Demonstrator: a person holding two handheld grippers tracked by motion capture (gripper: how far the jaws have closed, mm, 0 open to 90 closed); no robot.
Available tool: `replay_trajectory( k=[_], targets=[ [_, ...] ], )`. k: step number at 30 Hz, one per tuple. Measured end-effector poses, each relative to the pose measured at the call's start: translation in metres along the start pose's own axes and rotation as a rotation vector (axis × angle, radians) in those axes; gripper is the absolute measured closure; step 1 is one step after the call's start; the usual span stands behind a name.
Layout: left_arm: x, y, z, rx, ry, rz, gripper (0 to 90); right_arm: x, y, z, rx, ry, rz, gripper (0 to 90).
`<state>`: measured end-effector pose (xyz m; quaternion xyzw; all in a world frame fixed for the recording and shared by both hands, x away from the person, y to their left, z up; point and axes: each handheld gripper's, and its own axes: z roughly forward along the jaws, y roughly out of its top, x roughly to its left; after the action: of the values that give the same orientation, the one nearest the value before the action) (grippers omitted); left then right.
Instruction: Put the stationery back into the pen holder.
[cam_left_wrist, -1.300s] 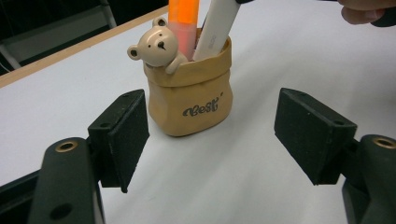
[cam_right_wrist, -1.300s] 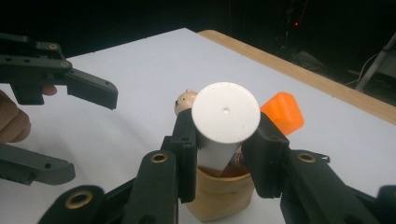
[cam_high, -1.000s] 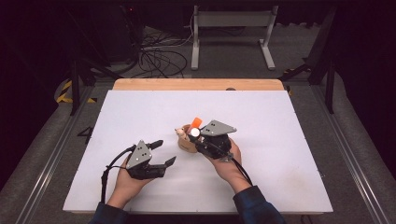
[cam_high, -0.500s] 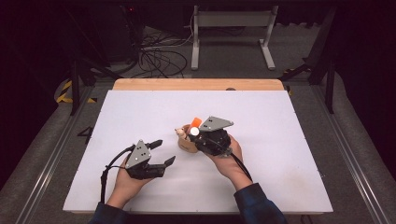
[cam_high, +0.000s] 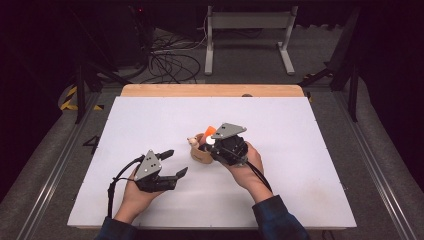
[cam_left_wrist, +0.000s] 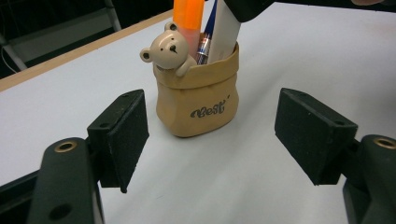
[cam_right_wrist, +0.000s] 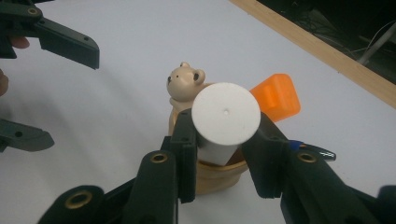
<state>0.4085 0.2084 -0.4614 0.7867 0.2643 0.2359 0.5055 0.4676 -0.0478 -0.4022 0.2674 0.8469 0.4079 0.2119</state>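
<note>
The right gripper (cam_right_wrist: 219, 154) has its jaws clamped on a white cylinder (cam_right_wrist: 226, 113) standing in the tan bear pouch (cam_left_wrist: 198, 93) on the white surface (cam_high: 310, 150). An orange marker (cam_right_wrist: 276, 97) leans just behind those jaws. The left gripper (cam_left_wrist: 210, 135) hangs with jaws open, empty, the pouch just ahead between them.

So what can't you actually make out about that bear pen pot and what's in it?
- Left gripper view: white tube and orange marker, tops cut off by the upper edge.
- Right gripper view: pen pot, front hidden behind the right gripper.
- High view: pen too small to make out.
</note>
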Motion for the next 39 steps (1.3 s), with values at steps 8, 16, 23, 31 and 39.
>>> replay_trajectory(
  k=[8, 16, 23, 31, 39],
  targets=[
    [0.002, 0.0, -0.001, -0.003, 0.007, -0.002, 26.4, 0.002, -0.004, 0.009, -0.007, -0.008, -0.018, 67.0],
    [0.002, 0.0, -0.002, -0.004, 0.004, -0.012, 26.4, 0.002, -0.011, 0.021, -0.016, -0.014, -0.027, 66.9],
    [0.003, -0.001, -0.003, -0.004, 0.008, -0.012, 26.4, -0.002, -0.016, 0.029, -0.01, -0.013, -0.006, 66.8],
    [0.003, -0.001, -0.003, -0.001, 0.011, -0.009, 26.3, -0.006, -0.018, 0.035, -0.022, -0.005, 0.025, 66.5],
    [0.005, -0.001, -0.004, -0.007, 0.018, -0.011, 26.3, -0.01, -0.019, 0.038, -0.041, -0.005, 0.057, 66.5]
  ],
)
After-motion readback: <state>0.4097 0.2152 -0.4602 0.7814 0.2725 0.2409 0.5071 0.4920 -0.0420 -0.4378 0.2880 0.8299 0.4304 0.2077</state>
